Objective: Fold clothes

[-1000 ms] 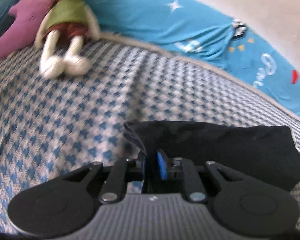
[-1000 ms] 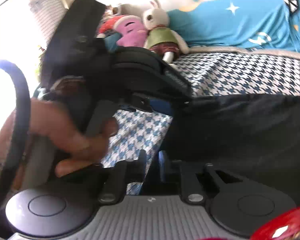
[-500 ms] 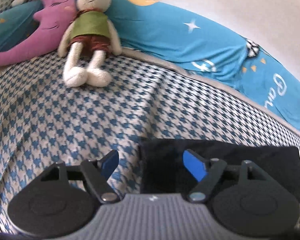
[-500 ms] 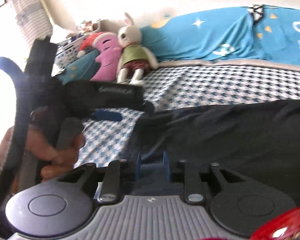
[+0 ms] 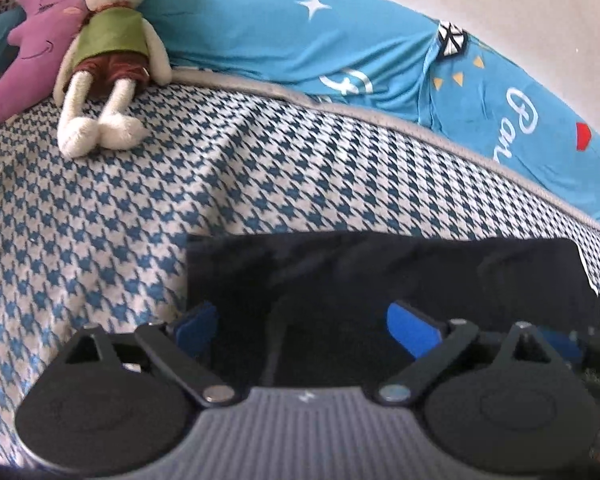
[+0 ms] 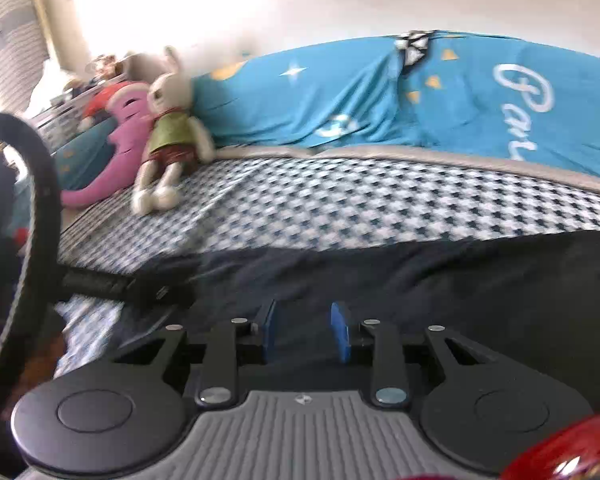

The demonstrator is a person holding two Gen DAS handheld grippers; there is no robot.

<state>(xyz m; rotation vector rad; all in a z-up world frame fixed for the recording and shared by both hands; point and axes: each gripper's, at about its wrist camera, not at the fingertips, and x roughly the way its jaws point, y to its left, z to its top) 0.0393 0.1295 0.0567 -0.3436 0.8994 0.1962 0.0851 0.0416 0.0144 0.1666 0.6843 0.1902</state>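
Observation:
A black folded garment (image 5: 380, 276) lies flat on the houndstooth bedspread (image 5: 100, 220). My left gripper (image 5: 304, 326) hovers over the garment's near left part. Its jaws are opening wide and its blue pads (image 5: 196, 324) grip nothing. In the right wrist view the same garment (image 6: 460, 280) stretches across the bed. My right gripper (image 6: 304, 330) is low over the garment's near edge. Its jaws are opening, a clear gap shows between the blue pads (image 6: 340, 330), and dark cloth lies under them without being pinched.
A plush rabbit (image 5: 108, 52) and a purple moon plush (image 5: 32, 44) sit at the back left. A blue printed sheet (image 5: 380, 48) runs along the wall. A black strap loop (image 6: 40, 200) and the blurred left tool (image 6: 100, 284) fill the right view's left side.
The left jaws went from shut on the garment's corner to wide open, letting it go. The right pads spread apart, and that view swung so the left tool and hand slid to its edge.

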